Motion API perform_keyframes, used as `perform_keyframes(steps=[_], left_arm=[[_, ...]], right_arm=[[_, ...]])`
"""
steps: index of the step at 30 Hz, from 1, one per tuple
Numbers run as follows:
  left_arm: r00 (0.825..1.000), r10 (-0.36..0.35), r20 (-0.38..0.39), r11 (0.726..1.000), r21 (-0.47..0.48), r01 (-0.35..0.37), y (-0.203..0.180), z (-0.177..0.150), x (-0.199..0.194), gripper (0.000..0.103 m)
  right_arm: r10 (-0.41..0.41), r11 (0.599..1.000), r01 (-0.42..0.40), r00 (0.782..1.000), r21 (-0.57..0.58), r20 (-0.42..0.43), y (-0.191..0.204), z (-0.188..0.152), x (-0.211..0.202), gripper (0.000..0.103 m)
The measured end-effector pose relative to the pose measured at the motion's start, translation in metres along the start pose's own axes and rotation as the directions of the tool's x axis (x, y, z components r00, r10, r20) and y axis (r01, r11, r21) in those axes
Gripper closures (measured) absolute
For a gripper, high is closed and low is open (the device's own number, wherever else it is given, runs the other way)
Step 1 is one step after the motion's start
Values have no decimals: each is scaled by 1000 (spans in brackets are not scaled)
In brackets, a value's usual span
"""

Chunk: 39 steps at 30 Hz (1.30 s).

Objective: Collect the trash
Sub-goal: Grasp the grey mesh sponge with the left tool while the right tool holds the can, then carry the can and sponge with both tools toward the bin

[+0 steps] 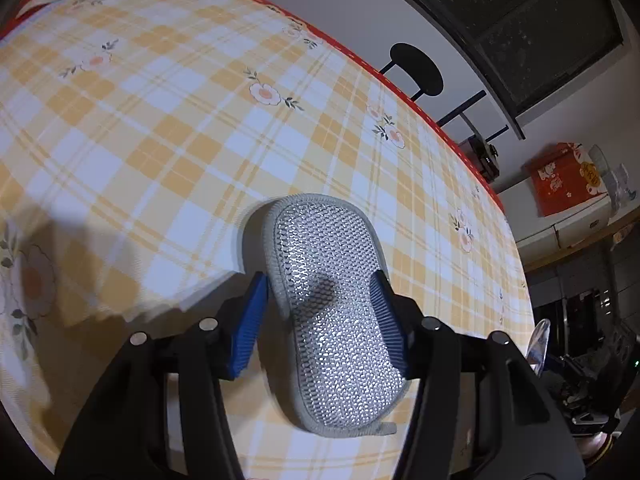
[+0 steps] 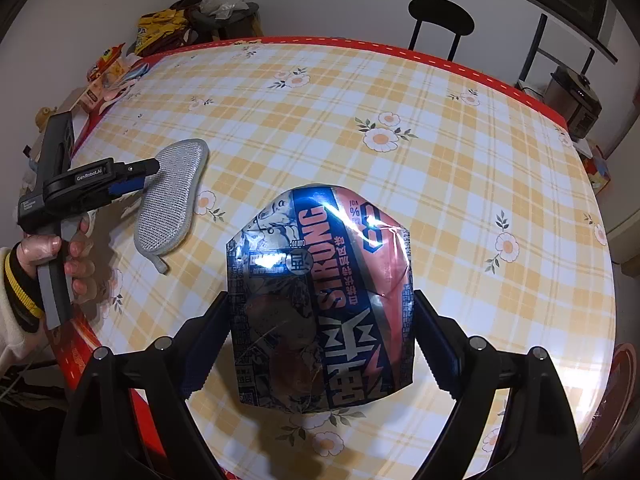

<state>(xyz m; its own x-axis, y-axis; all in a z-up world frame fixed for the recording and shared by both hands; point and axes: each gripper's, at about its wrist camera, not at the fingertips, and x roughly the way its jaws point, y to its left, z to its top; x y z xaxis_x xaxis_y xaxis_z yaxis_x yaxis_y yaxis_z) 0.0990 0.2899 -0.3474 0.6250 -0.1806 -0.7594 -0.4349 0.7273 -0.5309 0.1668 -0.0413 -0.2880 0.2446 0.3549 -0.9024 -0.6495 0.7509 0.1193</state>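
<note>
A grey and silver mesh scouring pad lies on the yellow checked tablecloth. My left gripper straddles it, its blue pads close along both sides; I see no clear squeeze. From the right wrist view, the left gripper sits over the upper edge of the scouring pad, and a person's hand holds its handle. My right gripper is shut on a crumpled blue and pink snack bag, held just above the tablecloth, with a finger on each side edge.
Loose snack packets lie at the table's far left corner, with a heap of bags behind. A black stool stands past the red far edge. A cooker sits at the right. A red box rests on a side counter.
</note>
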Motion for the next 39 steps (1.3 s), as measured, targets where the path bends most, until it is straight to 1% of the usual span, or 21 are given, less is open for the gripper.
perform_keyframes(steps=[1, 3, 4, 7, 8, 10, 12, 16, 23, 28, 30, 32, 37, 39], left_arm=[[1000, -2, -8, 1000, -9, 2, 2, 0, 4, 53], [1000, 5, -11, 1000, -13, -5, 3, -1, 7, 66], [1000, 11, -23, 1000, -11, -11, 3, -1, 8, 69], [999, -5, -37, 1000, -29, 4, 6, -2, 8, 73], [999, -7, -34, 1000, -27, 6, 5, -3, 6, 77], [1000, -14, -11, 1000, -5, 14, 0, -5, -2, 81], [1000, -22, 13, 999, 41, 21, -11, -8, -14, 86], [998, -35, 58, 986, 164, 25, -42, -19, -43, 86], [992, -67, 110, 965, 259, 36, -80, -35, -86, 86], [987, -90, 129, 956, 290, 49, -99, -42, -108, 86], [986, -91, 137, 949, 311, 44, -108, -46, -115, 86], [986, -97, 133, 947, 317, 51, -116, -49, -119, 86], [985, -107, 137, 939, 340, 54, -138, -55, -125, 86], [984, -113, 137, 934, 353, 58, -148, -57, -126, 86]], right_arm=[[-2, 1000, 2, 1000, 3, -2, -1, 0, 0, 17], [-4, 1000, 4, 1000, 10, -2, -3, -1, -1, 17], [-5, 1000, 5, 1000, 14, -1, -3, -2, -2, 17], [0, 999, 0, 1000, 32, 8, -5, -3, -5, 17], [2, 999, -2, 1000, 38, 11, -6, -4, -6, 17], [6, 999, -7, 1000, 47, 17, -6, -4, -8, 17], [15, 998, -16, 999, 60, 30, -6, -5, -13, 17], [29, 996, -34, 998, 86, 64, -8, -7, -23, 17], [41, 991, -57, 991, 118, 130, -9, -15, -45, 17], [42, 988, -66, 985, 139, 165, -14, -24, -59, 17], [42, 987, -68, 984, 149, 173, -17, -29, -63, 17], [37, 986, -65, 983, 153, 180, -22, -32, -68, 17], [21, 980, -63, 977, 189, 214, -43, -41, -82, 17], [8, 976, -58, 973, 211, 230, -58, -46, -89, 17]])
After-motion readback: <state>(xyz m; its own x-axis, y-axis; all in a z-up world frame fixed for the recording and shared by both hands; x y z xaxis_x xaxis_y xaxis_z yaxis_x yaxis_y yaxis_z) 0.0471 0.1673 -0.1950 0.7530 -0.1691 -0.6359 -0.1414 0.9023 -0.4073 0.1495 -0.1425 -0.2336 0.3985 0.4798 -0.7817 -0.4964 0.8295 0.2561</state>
